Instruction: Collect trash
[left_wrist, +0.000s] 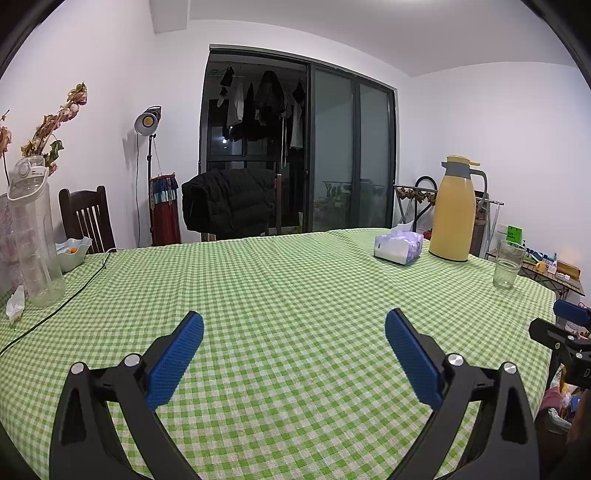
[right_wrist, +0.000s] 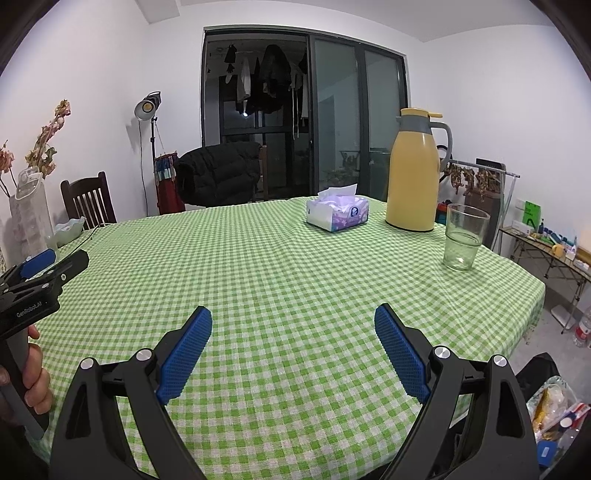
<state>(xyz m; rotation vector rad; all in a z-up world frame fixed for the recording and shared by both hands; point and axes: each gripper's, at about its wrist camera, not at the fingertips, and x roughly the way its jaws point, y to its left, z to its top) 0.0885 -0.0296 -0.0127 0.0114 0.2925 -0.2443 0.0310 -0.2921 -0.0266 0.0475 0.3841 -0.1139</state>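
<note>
- The left gripper (left_wrist: 294, 334) hovers over the green checked tablecloth (left_wrist: 280, 280), its blue-padded fingers (left_wrist: 177, 360) spread wide with nothing between them.
- The right gripper (right_wrist: 293, 330) is likewise spread wide and empty above the same cloth, nearer the table's right edge.
- In the right wrist view the left gripper shows at 9 o'clock, held by a hand (right_wrist: 35, 376) around its grey handle.
- In the left wrist view part of the right gripper shows at 3 o'clock, off the table edge.
- A crumpled piece of white paper (left_wrist: 15, 302) lies on the cloth at 9 o'clock in the left wrist view, just beside the base of a clear plastic bottle (left_wrist: 33, 236).
- A dark cable (left_wrist: 66, 301) runs across the cloth near that paper.
- A pale blue bowl (left_wrist: 72, 251) sits behind the bottle, in front of a dark wooden chair (left_wrist: 86, 218).
- A tissue box (right_wrist: 337, 212) stands at 12 o'clock in the right wrist view, near a yellow flask (right_wrist: 413, 173).
- A drinking glass (right_wrist: 464, 236) stands at 2 o'clock, closer to the table edge than the flask.
- A bag of mixed packaging (right_wrist: 552, 410) sits below the table at 4 o'clock in the right wrist view; its contents are too blurred to tell.
</note>
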